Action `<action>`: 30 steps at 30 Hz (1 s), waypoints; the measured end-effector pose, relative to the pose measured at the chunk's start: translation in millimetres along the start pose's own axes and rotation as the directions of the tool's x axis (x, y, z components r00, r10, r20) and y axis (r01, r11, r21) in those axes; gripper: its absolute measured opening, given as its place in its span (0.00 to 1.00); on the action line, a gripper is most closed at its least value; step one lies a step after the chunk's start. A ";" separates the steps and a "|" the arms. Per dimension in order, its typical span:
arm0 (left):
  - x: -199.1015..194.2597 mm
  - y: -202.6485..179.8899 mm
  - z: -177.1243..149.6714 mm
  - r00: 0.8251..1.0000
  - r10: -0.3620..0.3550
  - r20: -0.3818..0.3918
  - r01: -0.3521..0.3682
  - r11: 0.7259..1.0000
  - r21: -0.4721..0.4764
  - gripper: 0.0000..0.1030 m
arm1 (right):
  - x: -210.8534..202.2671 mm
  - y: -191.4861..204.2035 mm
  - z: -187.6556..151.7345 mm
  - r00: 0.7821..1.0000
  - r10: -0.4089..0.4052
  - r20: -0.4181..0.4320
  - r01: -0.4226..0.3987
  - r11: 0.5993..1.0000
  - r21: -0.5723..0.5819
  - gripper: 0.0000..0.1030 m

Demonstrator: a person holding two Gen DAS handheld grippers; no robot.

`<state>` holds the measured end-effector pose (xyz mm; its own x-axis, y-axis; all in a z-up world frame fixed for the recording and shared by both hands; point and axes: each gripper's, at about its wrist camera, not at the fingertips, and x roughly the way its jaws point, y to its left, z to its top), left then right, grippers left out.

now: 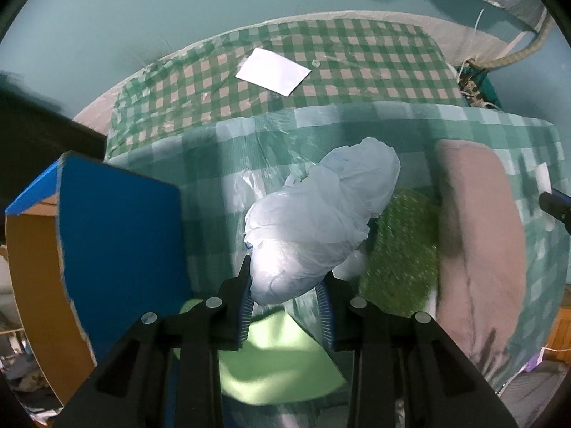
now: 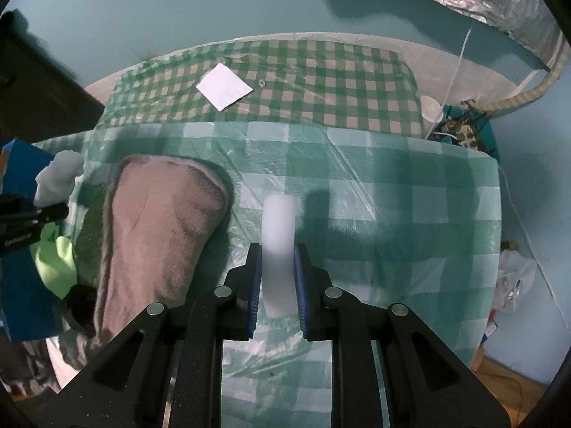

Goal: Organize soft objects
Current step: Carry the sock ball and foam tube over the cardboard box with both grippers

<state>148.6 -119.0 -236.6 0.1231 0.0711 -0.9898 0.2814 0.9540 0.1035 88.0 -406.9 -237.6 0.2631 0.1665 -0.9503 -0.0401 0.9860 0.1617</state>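
At the lower middle of each view, my left tongs (image 1: 285, 285) pinch a white plastic bag (image 1: 321, 221), and my right tongs (image 2: 278, 271) clamp a white foam block (image 2: 278, 242) above the checked worktop (image 2: 392, 214).

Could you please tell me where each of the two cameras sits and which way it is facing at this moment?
Left wrist: on the left hand-held gripper, looking down its fingers at the white plastic bag it grips, beside a blue box.
Right wrist: on the right hand-held gripper, looking down at the white foam piece it grips above the checked cloth.
Shared: the brown towel, the white paper, the checked cloth; each view catches the other gripper at its edge.
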 end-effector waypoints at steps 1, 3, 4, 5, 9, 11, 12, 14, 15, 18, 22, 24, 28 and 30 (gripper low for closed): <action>-3.0 -0.1 -1.9 1.000 -0.006 0.005 0.006 1.000 0.000 0.31 | -3.2 2.5 -0.6 1.000 0.003 0.002 -0.003 1.000 -0.002 0.17; -9.8 -1.2 -7.6 1.000 -0.013 0.015 0.013 1.000 0.006 0.31 | -9.2 8.0 -1.8 1.000 0.002 0.009 -0.002 1.000 -0.014 0.17; -11.9 -1.9 -8.7 1.000 -0.011 0.020 0.010 1.000 0.010 0.31 | -12.0 11.1 -2.6 1.000 -0.001 0.012 0.001 1.000 -0.022 0.17; -15.4 -3.5 -11.5 1.000 -0.007 0.029 0.006 1.000 0.018 0.31 | -15.6 14.9 -3.4 1.000 -0.006 0.015 0.006 0.999 -0.033 0.17; -31.4 -6.6 -22.0 0.998 -0.003 0.062 0.001 0.999 0.039 0.31 | -31.0 29.2 -6.0 1.000 -0.008 0.027 0.009 0.998 -0.065 0.17; -39.1 -5.8 -26.6 0.997 -0.008 0.072 0.005 0.999 0.038 0.31 | -39.6 35.7 -7.0 0.999 -0.009 0.033 0.011 0.997 -0.076 0.17; -44.4 -5.2 -29.6 0.997 -0.012 0.082 0.009 0.999 0.038 0.31 | -42.5 37.6 -7.1 0.999 -0.008 0.033 0.011 0.997 -0.078 0.17; -52.6 -4.6 -34.1 0.995 -0.017 0.100 0.012 0.999 0.043 0.31 | -50.6 42.6 -8.0 0.999 -0.005 0.034 0.007 0.997 -0.079 0.17; -58.4 -4.1 -37.6 0.994 -0.017 0.110 0.012 0.999 0.047 0.31 | -54.1 44.9 -9.0 0.999 -0.002 0.034 0.005 0.997 -0.078 0.17; -67.1 -2.2 -44.0 0.993 -0.015 0.119 0.009 0.999 0.052 0.31 | -66.0 50.7 -11.2 0.999 0.022 0.043 -0.018 0.997 -0.078 0.17; -80.3 2.0 -55.6 0.990 -0.024 0.139 0.016 0.998 0.056 0.31 | -80.2 64.8 -12.8 0.998 0.019 0.058 -0.013 0.995 -0.098 0.17; -86.0 4.2 -61.8 0.988 -0.030 0.148 0.022 0.998 0.057 0.31 | -86.0 71.3 -13.5 0.998 0.026 0.062 -0.020 0.995 -0.102 0.17; -94.2 10.9 -73.1 0.989 -0.053 0.137 0.049 0.998 0.032 0.31 | -97.0 84.1 -15.7 0.996 0.040 0.074 -0.031 0.993 -0.110 0.17; -101.0 16.1 -78.7 0.987 -0.067 0.144 0.066 0.998 0.016 0.31 | -104.4 91.6 -16.0 0.994 0.059 0.087 -0.049 0.992 -0.117 0.17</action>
<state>65.8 -87.9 -142.6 0.2395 -0.0358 -0.9702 0.3036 0.9520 0.0398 41.4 -333.8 -127.8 0.3428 0.2233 -0.9125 -0.1651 0.9705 0.1755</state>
